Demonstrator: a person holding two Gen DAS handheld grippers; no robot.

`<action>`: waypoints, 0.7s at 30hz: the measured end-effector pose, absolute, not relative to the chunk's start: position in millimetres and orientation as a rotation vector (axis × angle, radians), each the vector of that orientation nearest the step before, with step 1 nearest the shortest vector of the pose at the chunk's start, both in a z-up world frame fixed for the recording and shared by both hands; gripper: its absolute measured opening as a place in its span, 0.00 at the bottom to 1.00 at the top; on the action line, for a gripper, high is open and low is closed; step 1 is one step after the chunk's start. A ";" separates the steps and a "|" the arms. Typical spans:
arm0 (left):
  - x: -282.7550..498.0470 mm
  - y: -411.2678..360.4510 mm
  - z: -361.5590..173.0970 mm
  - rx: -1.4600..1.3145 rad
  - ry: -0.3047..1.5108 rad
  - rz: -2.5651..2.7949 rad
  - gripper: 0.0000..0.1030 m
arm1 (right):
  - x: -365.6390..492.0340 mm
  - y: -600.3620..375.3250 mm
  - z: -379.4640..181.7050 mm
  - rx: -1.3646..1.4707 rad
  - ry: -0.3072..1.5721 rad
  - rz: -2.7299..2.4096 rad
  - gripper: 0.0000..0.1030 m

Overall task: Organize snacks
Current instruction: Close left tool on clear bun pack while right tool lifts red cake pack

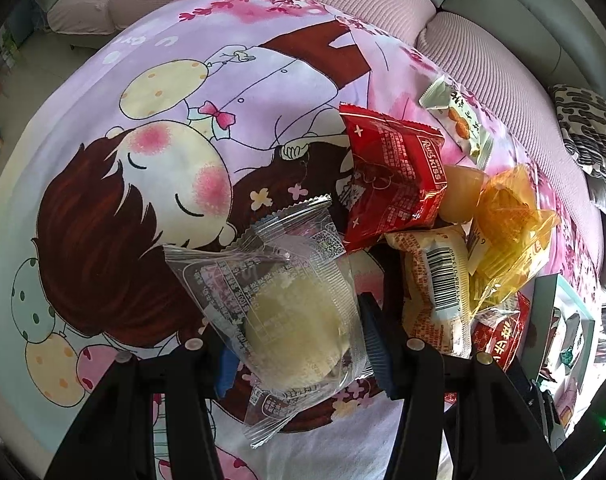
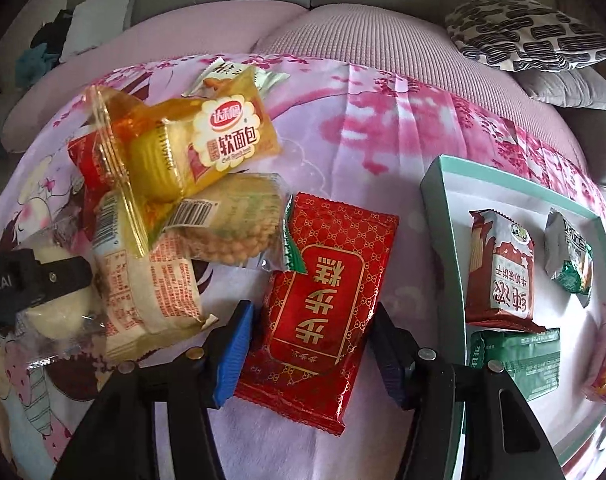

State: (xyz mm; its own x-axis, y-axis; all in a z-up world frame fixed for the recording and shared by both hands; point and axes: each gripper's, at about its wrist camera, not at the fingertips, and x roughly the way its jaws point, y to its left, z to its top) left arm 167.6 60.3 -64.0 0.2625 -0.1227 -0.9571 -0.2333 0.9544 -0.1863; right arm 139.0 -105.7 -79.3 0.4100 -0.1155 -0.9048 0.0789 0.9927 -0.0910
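Observation:
My left gripper [image 1: 291, 340] is shut on a clear-wrapped pale round pastry [image 1: 291, 320] and holds it over the cartoon bedsheet; it also shows in the right wrist view [image 2: 59, 312]. My right gripper [image 2: 309, 344] is open, its fingers on either side of a red patterned cake packet [image 2: 323, 304] lying flat on the sheet. A pile of snacks lies to the left of it: an orange soft-bread packet [image 2: 191, 136], a round cracker pack [image 2: 231, 220] and a white-orange barcode packet [image 2: 151, 280]. A red packet [image 1: 395, 176] lies in the left wrist view.
A mint-rimmed white tray [image 2: 439, 200] at the right holds a brown-red biscuit packet [image 2: 499, 268], a green-white packet [image 2: 569, 256] and a green packet [image 2: 519, 360]. A pink ribbed sofa cushion [image 2: 363, 36] and a black-patterned pillow [image 2: 531, 36] lie behind.

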 end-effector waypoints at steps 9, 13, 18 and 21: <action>169.5 58.1 -64.2 -0.299 1.312 0.080 0.54 | 135.6 -106.6 -79.5 -0.037 1.127 -0.124 0.61; 170.9 56.3 -65.8 -0.289 1.314 0.083 0.54 | 138.3 -107.0 -80.5 -0.042 1.115 -0.128 0.62; 171.6 53.7 -68.3 -0.275 1.314 0.087 0.55 | 140.7 -109.2 -81.0 -0.033 1.107 -0.129 0.59; 171.1 53.9 -67.8 -0.281 1.310 0.086 0.55 | 139.5 -111.4 -77.9 -0.011 1.102 -0.135 0.54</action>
